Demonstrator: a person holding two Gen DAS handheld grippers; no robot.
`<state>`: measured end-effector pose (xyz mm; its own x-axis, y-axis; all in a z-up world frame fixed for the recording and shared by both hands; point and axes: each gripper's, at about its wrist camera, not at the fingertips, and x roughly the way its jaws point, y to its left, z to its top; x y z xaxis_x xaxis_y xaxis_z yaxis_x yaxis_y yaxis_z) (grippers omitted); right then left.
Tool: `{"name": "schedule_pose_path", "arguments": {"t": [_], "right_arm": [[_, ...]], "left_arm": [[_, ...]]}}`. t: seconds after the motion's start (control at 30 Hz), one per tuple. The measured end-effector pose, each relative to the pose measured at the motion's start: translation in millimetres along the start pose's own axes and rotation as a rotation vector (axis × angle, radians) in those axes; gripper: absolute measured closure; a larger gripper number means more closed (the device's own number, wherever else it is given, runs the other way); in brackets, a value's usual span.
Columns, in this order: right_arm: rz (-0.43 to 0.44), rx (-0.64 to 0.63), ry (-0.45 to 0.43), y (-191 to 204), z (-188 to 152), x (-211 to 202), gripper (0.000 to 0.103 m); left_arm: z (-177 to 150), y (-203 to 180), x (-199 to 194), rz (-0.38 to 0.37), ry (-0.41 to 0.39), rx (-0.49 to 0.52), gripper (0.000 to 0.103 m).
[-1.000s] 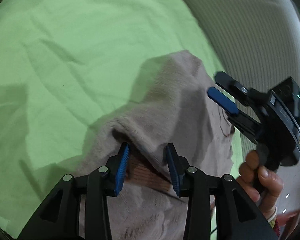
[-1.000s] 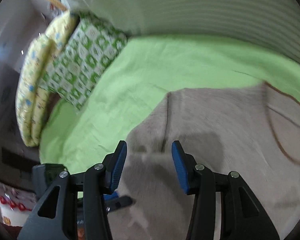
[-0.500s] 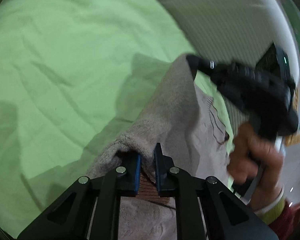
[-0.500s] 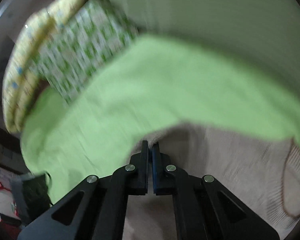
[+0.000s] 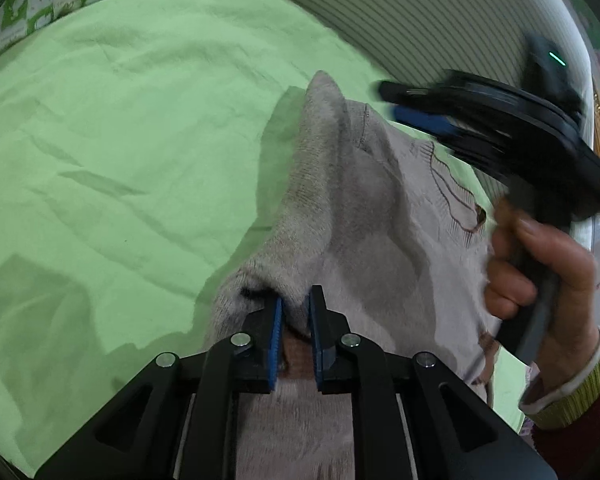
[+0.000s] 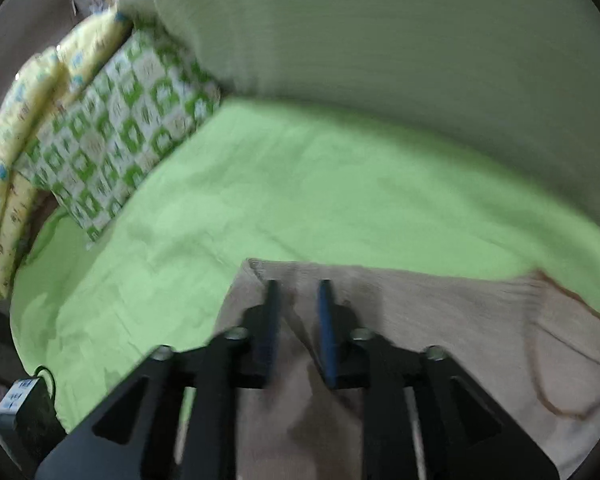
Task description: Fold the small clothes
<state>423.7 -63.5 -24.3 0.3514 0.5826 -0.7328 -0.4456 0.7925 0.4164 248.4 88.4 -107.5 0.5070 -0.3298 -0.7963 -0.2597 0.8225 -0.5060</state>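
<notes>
A beige knitted sweater (image 5: pixel 364 208) with brown stitching lies on a green sheet (image 5: pixel 120 140). My left gripper (image 5: pixel 296 300) pinches a raised fold of its near edge, and the knit stands up as a ridge beyond the pads. Its jaws are opening slightly with the fabric still pressed between them. My right gripper (image 5: pixel 390 101), blurred and held by a hand (image 5: pixel 540 272), hovers over the sweater's far corner. In the right wrist view the right gripper (image 6: pixel 298 286) has its jaws opening, with nothing between them. The sweater (image 6: pixel 440 320) lies flat below it.
A green-and-white patterned pillow (image 6: pixel 116 136) and a yellow quilt (image 6: pixel 20 120) lie at the far left of the sheet (image 6: pixel 300 184). A striped pale cover (image 5: pixel 420 12) borders the sheet's far side. Open green sheet stretches to the left of the sweater.
My left jaws closed on the sweater's fold and lifted it into a ridge. The right gripper shut at the sweater's corner half a second ago, then opened and came off it.
</notes>
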Motion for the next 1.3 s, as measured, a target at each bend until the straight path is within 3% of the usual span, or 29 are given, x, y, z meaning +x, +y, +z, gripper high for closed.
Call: {"name": "schedule_pose_path", "arguments": {"t": [0.07, 0.27, 0.6, 0.93, 1.3], "right_arm": [[0.005, 0.047, -0.044, -10.9, -9.1, -28.3, 0.058], [-0.007, 0.239, -0.129, -50.4, -82.7, -119.6, 0.058], [-0.215, 0.512, -0.142, -81.8, -264.9, -234.7, 0.058], [-0.282, 0.635, -0.136, -78.6, -369.7, -292.1, 0.058], [-0.223, 0.651, -0.054, -36.3, -442.8, -290.8, 0.058]], "left_arm": [[-0.7, -1.0, -4.5, 0.006, -0.003, -0.002, 0.089], [-20.7, 11.9, -31.3, 0.024, 0.008, 0.0, 0.087], [-76.9, 39.9, -76.0, 0.054, 0.075, 0.033, 0.078], [-132.3, 35.0, -104.8, 0.067, 0.137, 0.125, 0.064], [-194.6, 36.8, -128.1, 0.067, 0.225, 0.193, 0.043]]}}
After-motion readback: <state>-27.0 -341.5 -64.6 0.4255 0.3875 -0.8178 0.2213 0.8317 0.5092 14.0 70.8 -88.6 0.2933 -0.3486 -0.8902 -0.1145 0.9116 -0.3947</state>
